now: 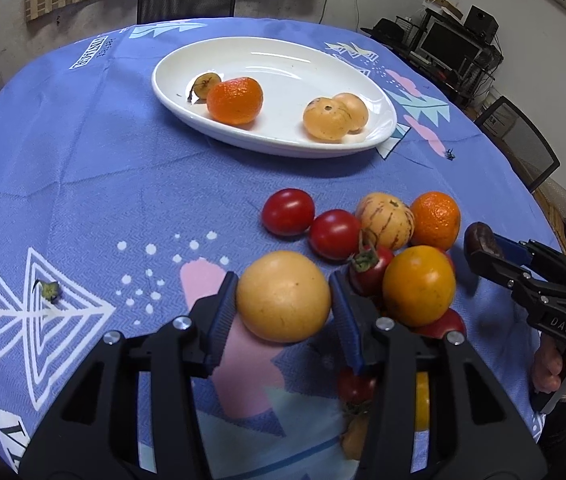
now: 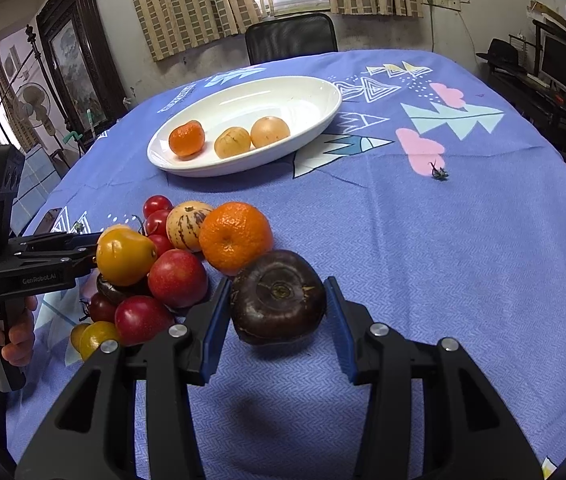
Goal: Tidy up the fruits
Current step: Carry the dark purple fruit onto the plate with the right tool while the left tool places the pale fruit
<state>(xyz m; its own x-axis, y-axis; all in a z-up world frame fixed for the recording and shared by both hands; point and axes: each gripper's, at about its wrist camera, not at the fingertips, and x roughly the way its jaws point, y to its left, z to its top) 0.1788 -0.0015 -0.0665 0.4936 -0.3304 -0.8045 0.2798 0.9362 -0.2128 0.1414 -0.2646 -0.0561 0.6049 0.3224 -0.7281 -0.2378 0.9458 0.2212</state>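
Note:
My left gripper (image 1: 283, 304) is shut on a pale yellow round fruit (image 1: 283, 296) at the left edge of a fruit pile. The pile holds red tomatoes (image 1: 287, 211), a striped pale fruit (image 1: 385, 220), a tangerine (image 1: 435, 220) and a yellow-orange fruit (image 1: 419, 284). My right gripper (image 2: 279, 308) is shut on a dark purple-brown fruit (image 2: 279, 300), held just above the cloth right of the pile, beside the tangerine (image 2: 235, 236). Farther back, the white oval plate (image 1: 283, 60) (image 2: 283, 96) carries a tangerine (image 1: 235, 100), two pale fruits (image 1: 329, 118) and a small dark piece (image 1: 205, 85).
A blue patterned tablecloth (image 2: 443, 260) covers the round table. Small stem scraps lie on it (image 1: 49, 291) (image 2: 439, 173). Black chairs stand at the far edge (image 2: 291, 36) and at the right (image 1: 523, 140). A person's hand (image 2: 11, 336) grips the left tool.

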